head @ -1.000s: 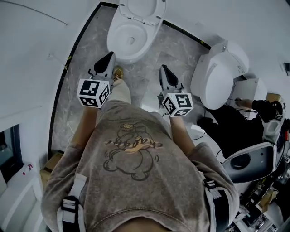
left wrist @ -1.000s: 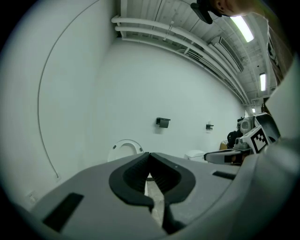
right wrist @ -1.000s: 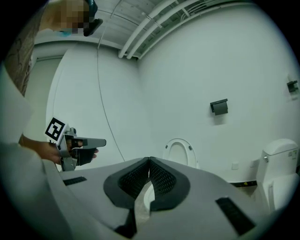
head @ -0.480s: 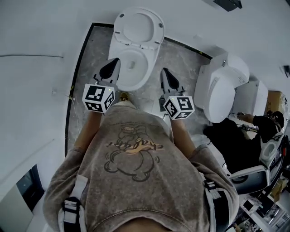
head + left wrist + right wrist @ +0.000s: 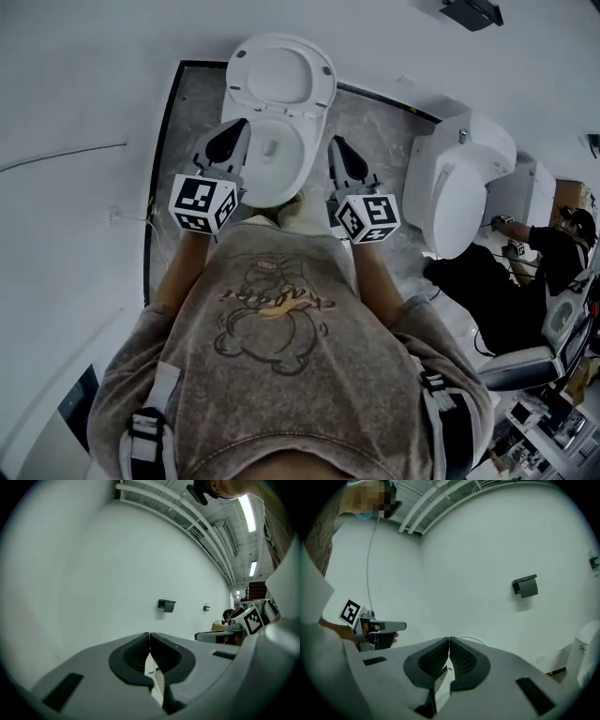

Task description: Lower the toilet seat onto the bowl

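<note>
In the head view a white toilet stands against the wall ahead of me. Its seat (image 5: 281, 80) is raised upright behind the open bowl (image 5: 302, 159). My left gripper (image 5: 238, 126) hovers over the bowl's left rim with its jaws shut and empty. My right gripper (image 5: 335, 143) hangs just right of the bowl, also shut on nothing. Neither touches the seat. In the left gripper view the shut jaws (image 5: 149, 634) face bare white wall, as the right gripper's jaws (image 5: 449, 639) do in its own view. The toilet shows in neither gripper view.
A second white toilet (image 5: 459, 178) stands to the right, with a person in black (image 5: 525, 272) crouched beyond it. A dark paper holder (image 5: 526, 586) is fixed to the wall. The grey marbled floor (image 5: 192, 112) has a black border strip at left.
Both grippers have moved forward together toward the toilet, which now lies between their tips. Their jaws stayed shut.
</note>
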`<state>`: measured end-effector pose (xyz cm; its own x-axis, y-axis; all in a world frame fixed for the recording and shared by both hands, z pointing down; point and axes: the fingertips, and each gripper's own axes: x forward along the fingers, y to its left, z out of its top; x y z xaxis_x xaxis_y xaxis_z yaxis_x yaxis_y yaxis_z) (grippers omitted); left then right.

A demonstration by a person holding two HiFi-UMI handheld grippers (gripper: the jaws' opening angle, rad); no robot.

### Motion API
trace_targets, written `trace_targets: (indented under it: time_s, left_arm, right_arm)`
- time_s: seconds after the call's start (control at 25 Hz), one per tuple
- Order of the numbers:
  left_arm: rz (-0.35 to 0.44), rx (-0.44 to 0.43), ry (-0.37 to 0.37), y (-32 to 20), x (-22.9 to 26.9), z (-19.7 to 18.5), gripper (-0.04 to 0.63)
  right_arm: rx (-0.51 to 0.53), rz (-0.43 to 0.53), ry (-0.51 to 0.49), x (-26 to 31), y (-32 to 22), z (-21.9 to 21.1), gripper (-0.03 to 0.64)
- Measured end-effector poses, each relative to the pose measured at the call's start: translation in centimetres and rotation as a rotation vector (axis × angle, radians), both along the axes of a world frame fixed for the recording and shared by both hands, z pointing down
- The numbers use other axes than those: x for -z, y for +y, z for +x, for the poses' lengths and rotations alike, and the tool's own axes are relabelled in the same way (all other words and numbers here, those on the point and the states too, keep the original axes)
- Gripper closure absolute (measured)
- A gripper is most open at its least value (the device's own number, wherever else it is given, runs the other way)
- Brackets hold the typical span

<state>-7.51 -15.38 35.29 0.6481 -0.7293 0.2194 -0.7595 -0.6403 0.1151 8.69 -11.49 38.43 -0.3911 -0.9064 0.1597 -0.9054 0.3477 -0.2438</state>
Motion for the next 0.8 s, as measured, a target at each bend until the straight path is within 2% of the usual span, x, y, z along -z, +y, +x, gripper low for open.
trace_targets:
  time_s: [0.24,0.28,0.36,0.48,0.56,0.8]
  left_arm:
    - [0.008,0.015,-0.004,-2.6,0.2,0.9,0.58]
    - [0.012,0.004,-0.007,-3.0,0.3,1.3,0.566]
    - [0.016,-0.039,-0.013,-3.9,0.4,2.3,0.491]
    - [0.022,-0.086,-0.021,-5.4,0.1,3.7,0.409]
    - [0.029,-0.103,-0.039,-6.7,-0.3,4.4,0.365]
    - [0.021,-0.147,-0.081,-11.2,-2.2,6.1,0.324]
  right_arm:
    - [0.032,-0.009,0.008,-0.2,-2.7,0.8,0.586]
    - [0.038,-0.009,0.002,-0.1,-3.3,1.0,0.586]
    - [0.057,-0.009,-0.011,0.0,-4.4,1.2,0.574]
    - [0.112,-0.021,-0.03,-0.5,-6.2,0.7,0.418]
    - [0.138,-0.025,-0.029,-0.9,-7.5,0.5,0.354]
    - [0.145,-0.029,-0.004,-2.1,-12.3,1.5,0.336]
